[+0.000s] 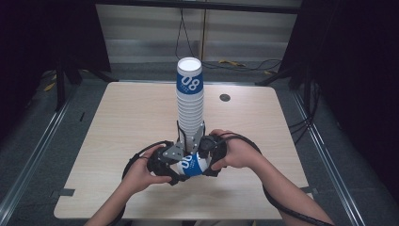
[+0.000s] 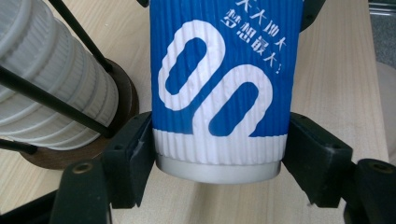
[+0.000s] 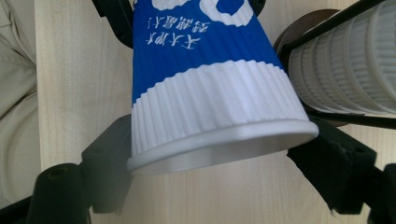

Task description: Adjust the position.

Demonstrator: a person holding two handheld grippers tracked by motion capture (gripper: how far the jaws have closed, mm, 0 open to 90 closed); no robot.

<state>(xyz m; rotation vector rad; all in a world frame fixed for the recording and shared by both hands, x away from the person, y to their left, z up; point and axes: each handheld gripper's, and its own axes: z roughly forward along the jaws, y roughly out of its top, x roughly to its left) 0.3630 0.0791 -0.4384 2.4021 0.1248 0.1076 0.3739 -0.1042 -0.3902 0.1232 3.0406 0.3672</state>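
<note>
Left hand-held gripper (image 2: 217, 154) clamps the cup's (image 2: 219, 84) base, right hand-held gripper (image 3: 210, 163) its rim; we steady both ends beside the stack (image 1: 190, 101).

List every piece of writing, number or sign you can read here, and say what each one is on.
"08": big white numerals on the blue band of the top cup of the stack.
"08": the same numerals on the held cup, seen from the side in the left gripper view.
Chinese line beside those numerals on the held cup, ending in "!": characters too small and tilted to read surely.
No other text is legible.
</note>
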